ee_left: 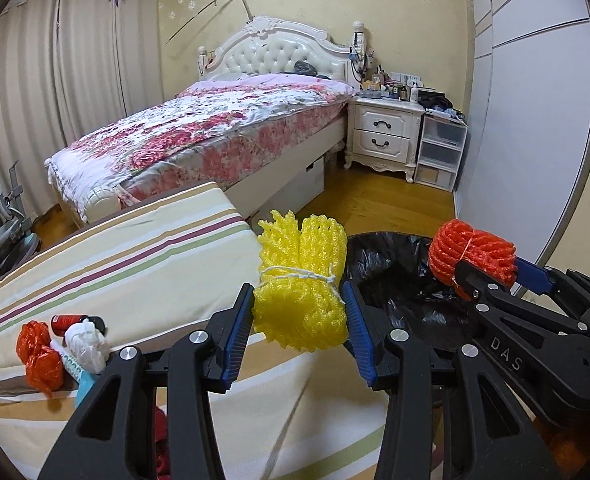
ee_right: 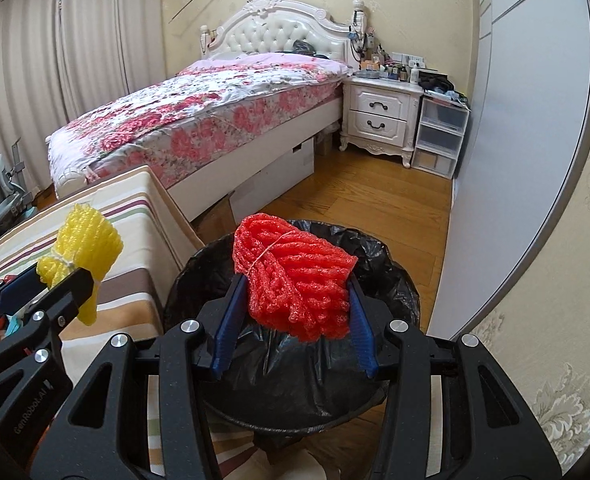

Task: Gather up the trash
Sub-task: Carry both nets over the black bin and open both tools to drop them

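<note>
Red foam net (ee_right: pixel 295 276) clamped in right gripper (ee_right: pixel 293 316) above bin (ee_right: pixel 395 276); yellow net (ee_left: pixel 301 286) clamped in left gripper (ee_left: pixel 299 320).

Quick count — two hand-held grippers (ee_left: pixel 300 336) (ee_right: pixel 293 322), one yellow foam net bundle (ee_left: pixel 301 280), one red foam net bundle (ee_right: pixel 295 276), two orange bundles (ee_left: pixel 39 354) on the bench — plus one trash bin (ee_right: pixel 395 280).
</note>
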Action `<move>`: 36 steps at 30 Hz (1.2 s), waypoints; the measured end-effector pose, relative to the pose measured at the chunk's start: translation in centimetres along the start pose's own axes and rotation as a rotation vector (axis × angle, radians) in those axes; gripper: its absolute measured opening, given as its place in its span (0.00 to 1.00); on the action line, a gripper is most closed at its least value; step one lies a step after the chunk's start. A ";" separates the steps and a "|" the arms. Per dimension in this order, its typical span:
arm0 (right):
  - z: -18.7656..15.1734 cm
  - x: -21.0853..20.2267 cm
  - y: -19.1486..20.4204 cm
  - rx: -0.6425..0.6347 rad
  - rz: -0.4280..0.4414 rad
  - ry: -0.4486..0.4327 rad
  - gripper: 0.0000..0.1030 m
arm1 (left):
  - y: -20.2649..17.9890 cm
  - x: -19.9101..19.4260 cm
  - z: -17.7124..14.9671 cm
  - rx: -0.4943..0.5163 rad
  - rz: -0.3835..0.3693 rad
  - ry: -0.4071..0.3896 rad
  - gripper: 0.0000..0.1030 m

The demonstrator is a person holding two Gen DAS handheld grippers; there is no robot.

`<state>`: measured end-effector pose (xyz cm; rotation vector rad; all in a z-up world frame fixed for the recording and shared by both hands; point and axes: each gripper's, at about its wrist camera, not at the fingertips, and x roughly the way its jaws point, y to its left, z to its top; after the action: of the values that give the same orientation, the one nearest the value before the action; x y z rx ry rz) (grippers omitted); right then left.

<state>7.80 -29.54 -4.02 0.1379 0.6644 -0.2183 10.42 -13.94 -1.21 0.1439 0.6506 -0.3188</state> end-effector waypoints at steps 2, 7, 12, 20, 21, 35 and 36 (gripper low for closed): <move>0.1 0.7 -0.3 0.011 -0.004 0.004 0.46 | -0.3 0.9 0.4 0.012 0.004 0.004 0.47; 0.1 1.9 -1.0 0.035 -0.009 0.014 0.56 | -0.8 2.5 0.5 0.012 -0.005 0.042 0.64; 0.0 2.6 -1.7 0.058 -0.031 0.027 0.58 | -0.8 3.4 0.3 0.008 0.003 0.061 0.74; 0.0 2.5 -1.9 0.059 -0.059 0.028 0.58 | -1.0 3.1 0.5 0.004 0.027 0.051 0.75; 0.0 2.4 -1.9 0.058 -0.060 0.028 0.58 | -1.0 2.9 0.4 0.003 0.027 0.049 0.75; -0.7 1.1 -2.7 0.073 -0.079 0.032 0.63 | -0.8 1.8 1.1 -0.010 0.015 0.032 0.78; -0.7 1.0 -2.7 0.073 -0.077 0.032 0.63 | -0.7 1.7 1.1 -0.013 0.015 0.030 0.78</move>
<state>7.48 -32.16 -5.35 0.1862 0.6947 -0.3147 12.06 -15.25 -1.38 0.1417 0.6807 -0.2984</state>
